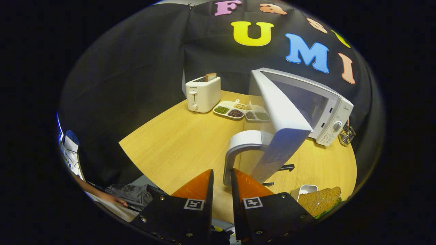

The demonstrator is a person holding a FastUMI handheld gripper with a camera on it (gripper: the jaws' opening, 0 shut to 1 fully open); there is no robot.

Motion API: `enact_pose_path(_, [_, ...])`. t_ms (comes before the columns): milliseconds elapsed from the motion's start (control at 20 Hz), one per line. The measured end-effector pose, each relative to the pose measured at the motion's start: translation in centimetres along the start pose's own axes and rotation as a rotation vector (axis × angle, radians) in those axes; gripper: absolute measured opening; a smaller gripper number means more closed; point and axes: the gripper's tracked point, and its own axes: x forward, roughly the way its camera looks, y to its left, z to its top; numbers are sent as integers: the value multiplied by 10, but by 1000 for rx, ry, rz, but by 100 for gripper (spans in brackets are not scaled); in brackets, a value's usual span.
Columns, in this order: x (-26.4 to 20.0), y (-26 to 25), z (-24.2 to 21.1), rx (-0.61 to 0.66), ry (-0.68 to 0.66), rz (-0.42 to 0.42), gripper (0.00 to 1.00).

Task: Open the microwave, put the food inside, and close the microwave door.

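A white toaster (203,93) with a slice in its slot stands at the far left of the wooden surface (177,143), a divided tray (238,110) just beside it. The fingers (222,177) close around the handle (238,149) of the swung-open microwave (306,105) door, seemingly gripping it. The sandwich (320,200) lies near right.
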Motion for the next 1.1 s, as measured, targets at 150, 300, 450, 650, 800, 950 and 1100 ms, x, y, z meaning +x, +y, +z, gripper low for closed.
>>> enact_pose_path(150, [-2,25,11,-29,-29,100,27])
enact_pose_path(300, [-5,47,27,-42,-71,193,27])
enact_pose_path(450, [-21,65,55,-19,-148,304,27])
enact_pose_path(650, [-51,66,94,-36,-275,377,27])
enact_pose_path(800, [-77,63,114,-23,-357,423,71])
enact_pose_path(950, [-100,47,136,-21,-438,417,81])
enact_pose_path(1100, [-118,28,153,5,-498,419,84])
